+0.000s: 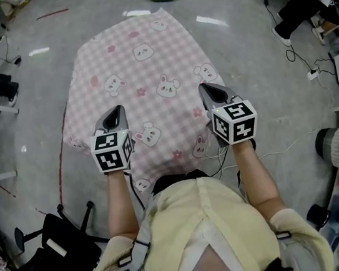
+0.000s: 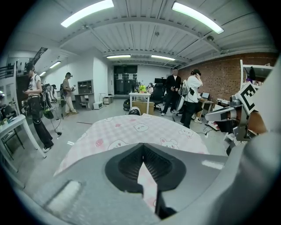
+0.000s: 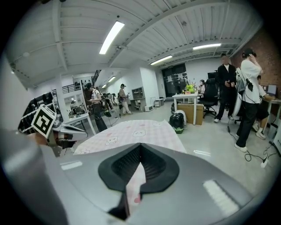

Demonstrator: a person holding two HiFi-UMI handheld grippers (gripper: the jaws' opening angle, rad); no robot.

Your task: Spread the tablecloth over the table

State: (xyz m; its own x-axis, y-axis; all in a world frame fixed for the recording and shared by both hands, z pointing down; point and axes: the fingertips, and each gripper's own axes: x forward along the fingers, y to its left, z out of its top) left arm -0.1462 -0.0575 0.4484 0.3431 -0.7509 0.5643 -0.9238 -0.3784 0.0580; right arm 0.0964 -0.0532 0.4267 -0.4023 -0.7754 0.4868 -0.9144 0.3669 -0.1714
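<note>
The pink checked tablecloth (image 1: 141, 73) with bear prints lies stretched out in front of the person, with gray floor (image 1: 255, 74) around it. Both tools hold its near edge: the left tool (image 1: 114, 113) and the right tool (image 1: 208, 88) are each closed tight on a fold of cloth.

Pink-and-white checked tablecloth (image 1: 141, 73) (bear and strawberry prints), grey grippers, black-and-white marker cubes

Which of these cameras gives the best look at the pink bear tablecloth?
The head view: it looks down on nearly the whole tablecloth. The gripper views see it at a low angle, stretching away, with a fold pinched in the left claw and the right claw.
</note>
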